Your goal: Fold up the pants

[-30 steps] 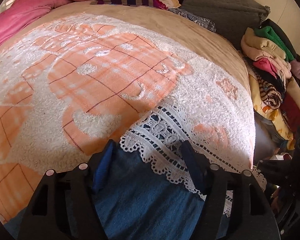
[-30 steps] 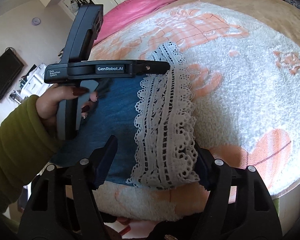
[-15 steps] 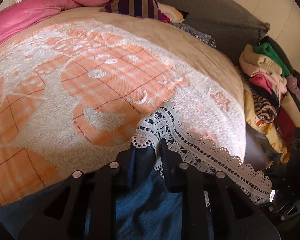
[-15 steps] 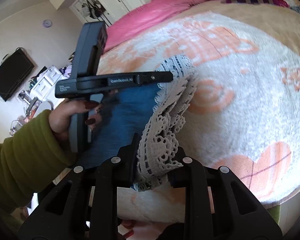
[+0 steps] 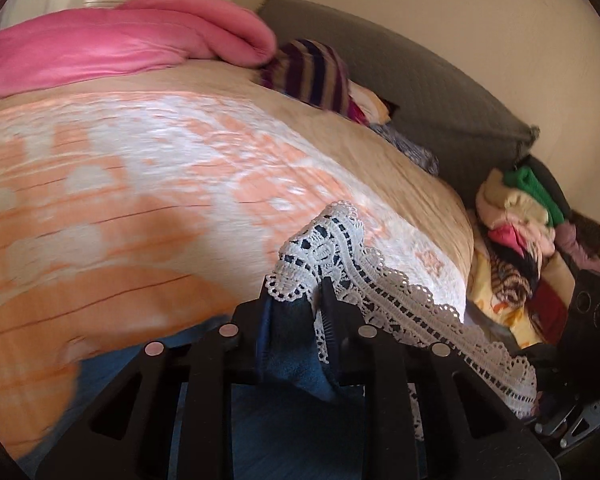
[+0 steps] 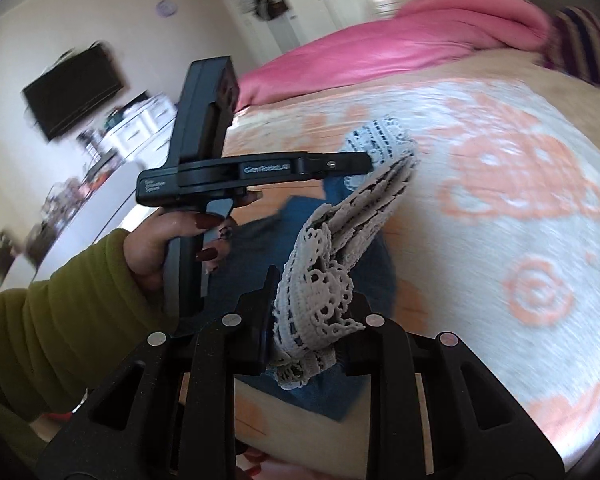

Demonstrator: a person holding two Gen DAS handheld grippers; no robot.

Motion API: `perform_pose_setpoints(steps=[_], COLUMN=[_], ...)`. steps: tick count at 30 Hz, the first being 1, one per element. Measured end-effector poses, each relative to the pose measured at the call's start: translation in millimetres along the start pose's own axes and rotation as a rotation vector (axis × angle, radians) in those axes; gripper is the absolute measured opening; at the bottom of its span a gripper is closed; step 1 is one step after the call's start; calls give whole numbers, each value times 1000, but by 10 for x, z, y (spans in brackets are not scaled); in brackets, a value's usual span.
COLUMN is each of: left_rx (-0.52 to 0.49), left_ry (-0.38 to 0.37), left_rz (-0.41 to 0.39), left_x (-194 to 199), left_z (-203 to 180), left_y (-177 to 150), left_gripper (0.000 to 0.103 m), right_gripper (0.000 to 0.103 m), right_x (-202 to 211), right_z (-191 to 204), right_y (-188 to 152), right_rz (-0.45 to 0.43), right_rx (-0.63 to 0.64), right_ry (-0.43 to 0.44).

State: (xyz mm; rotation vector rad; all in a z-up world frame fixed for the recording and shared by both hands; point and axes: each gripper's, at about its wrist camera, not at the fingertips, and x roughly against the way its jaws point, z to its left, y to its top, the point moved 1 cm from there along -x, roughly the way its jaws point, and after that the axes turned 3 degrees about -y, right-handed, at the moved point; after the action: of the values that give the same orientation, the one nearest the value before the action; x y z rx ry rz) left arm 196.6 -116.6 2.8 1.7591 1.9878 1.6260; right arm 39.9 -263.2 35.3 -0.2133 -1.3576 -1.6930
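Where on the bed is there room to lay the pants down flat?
The open patch is the orange-and-white blanket, between the pink quilt and the lace hem of the pants. It is crowded by the headboard, with the striped pillow, and beside the bed, with the clothes pile. Both grippers, left and right, grip the hem.

place: home bedroom | evidence: bed (image 5: 400,168), pink duvet (image 5: 100,52), wall television (image 6: 74,92), clothes pile (image 5: 520,220)
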Motion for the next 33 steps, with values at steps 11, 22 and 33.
perform_pose_setpoints(steps=[11,22,33], left_rx=[315,564,514], left_ry=[129,-52,18], left_rz=[-73,-176,-84], left_x=[879,1119,815], left_z=[879,1149,1022], left_y=[-568,-922,-758], left_gripper=[55,67,63], right_gripper=[26,59,57], right_x=[-1024,-424,-836], right_z=[997,993,1442], right_y=[-385,-446,-634], right_rz=[186,54,145], right_rx=[375,421,503], right_ry=[-68,-41,-45])
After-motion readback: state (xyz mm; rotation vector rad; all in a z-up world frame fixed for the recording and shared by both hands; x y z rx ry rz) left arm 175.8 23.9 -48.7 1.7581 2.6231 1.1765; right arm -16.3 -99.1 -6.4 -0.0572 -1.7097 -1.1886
